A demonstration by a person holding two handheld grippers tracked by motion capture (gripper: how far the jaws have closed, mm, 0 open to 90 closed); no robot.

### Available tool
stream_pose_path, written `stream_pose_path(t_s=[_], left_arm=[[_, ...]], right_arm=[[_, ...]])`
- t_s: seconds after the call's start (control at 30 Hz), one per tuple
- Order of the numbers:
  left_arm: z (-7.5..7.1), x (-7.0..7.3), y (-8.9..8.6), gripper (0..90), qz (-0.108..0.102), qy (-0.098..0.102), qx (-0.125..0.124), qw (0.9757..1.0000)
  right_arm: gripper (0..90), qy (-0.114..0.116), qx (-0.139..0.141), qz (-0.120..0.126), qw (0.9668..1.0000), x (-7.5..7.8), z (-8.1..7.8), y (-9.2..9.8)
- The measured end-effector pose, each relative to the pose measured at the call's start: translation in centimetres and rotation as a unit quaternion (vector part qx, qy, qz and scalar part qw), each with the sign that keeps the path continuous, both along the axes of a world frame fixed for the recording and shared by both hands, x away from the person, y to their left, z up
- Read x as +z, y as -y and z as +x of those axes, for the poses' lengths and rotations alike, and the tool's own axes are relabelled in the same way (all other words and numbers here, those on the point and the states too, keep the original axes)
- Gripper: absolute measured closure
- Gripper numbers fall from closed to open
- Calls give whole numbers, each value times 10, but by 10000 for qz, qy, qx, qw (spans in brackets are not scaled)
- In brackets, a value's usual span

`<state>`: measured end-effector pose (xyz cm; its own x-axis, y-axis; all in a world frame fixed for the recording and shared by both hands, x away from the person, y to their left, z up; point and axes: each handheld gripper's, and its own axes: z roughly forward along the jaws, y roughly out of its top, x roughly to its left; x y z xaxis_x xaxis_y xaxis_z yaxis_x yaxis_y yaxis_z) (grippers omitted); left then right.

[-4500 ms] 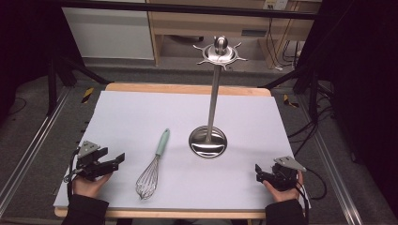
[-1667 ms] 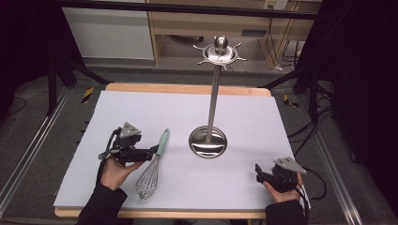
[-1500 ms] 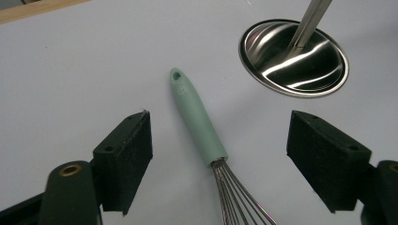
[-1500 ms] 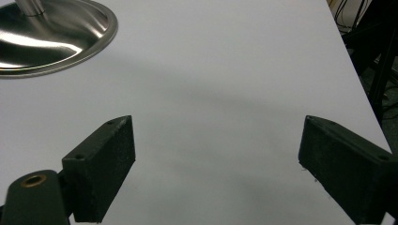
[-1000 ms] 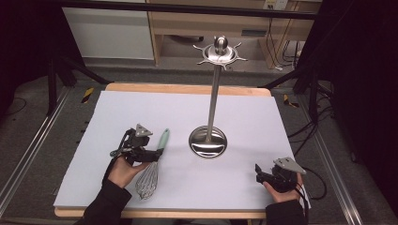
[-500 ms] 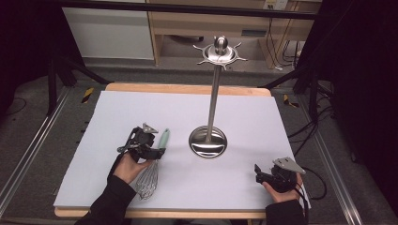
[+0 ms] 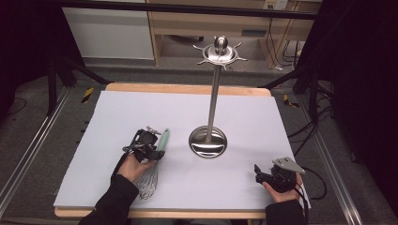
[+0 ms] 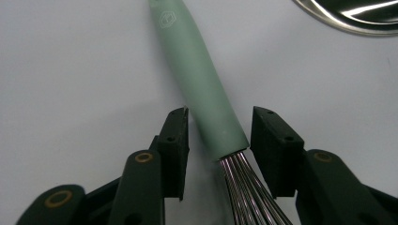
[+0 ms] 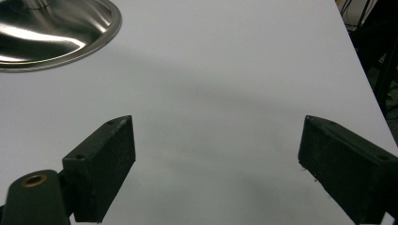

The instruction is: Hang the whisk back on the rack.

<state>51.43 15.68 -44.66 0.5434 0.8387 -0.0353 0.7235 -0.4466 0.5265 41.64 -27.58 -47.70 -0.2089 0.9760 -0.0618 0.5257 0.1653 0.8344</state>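
Note:
A whisk (image 7: pixel 161 140) with a mint-green handle (image 8: pixel 197 70) and steel wires (image 7: pixel 147 182) lies flat on the white mat (image 7: pixel 244 112), left of centre. My left gripper (image 7: pixel 156 152) has come down over the handle's lower end, near the wires. Its jaws have just been closing and now stand on either side of the handle (image 8: pixel 218 126), with a thin gap at each pad, so nothing is gripped. My right gripper (image 7: pixel 259 172) rests near the front right corner, open wide and empty (image 9: pixel 216 140).
A tall steel utensil stand (image 7: pixel 208 141) with a round base and a hooked top (image 7: pixel 219 50) rises mid-table, just right of the whisk handle. Its base shows in the right gripper view (image 9: pixel 51 28). The mat's front edge is near both hands.
My left hand has moved from the front left corner to the whisk and lowered onto its handle, and its jaws have narrowed around it. The right hand has stayed put.

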Motion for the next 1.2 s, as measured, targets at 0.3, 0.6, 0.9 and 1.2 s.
stream_pose_path(t_s=[0.3, 0.6, 0.9, 1.2], left_arm=[[5, -5, 0, 608, -124, -312, 77, 9994], [1, -4, 2, 654, -66, -365, -68, 9993], [-6, -3, 2, 657, 79, -378, -412, 9984], [-9, 4, 3, 469, 213, -133, -427, 9988]], right_arm=[[117, -6, -2, -14, 10000, 0, 0, 0], [117, 13, 7, 0, 10000, 0, 0, 0], [117, -7, 10, -16, 10000, 0, 0, 0], [117, -10, 17, -16, 10000, 0, 0, 0]])
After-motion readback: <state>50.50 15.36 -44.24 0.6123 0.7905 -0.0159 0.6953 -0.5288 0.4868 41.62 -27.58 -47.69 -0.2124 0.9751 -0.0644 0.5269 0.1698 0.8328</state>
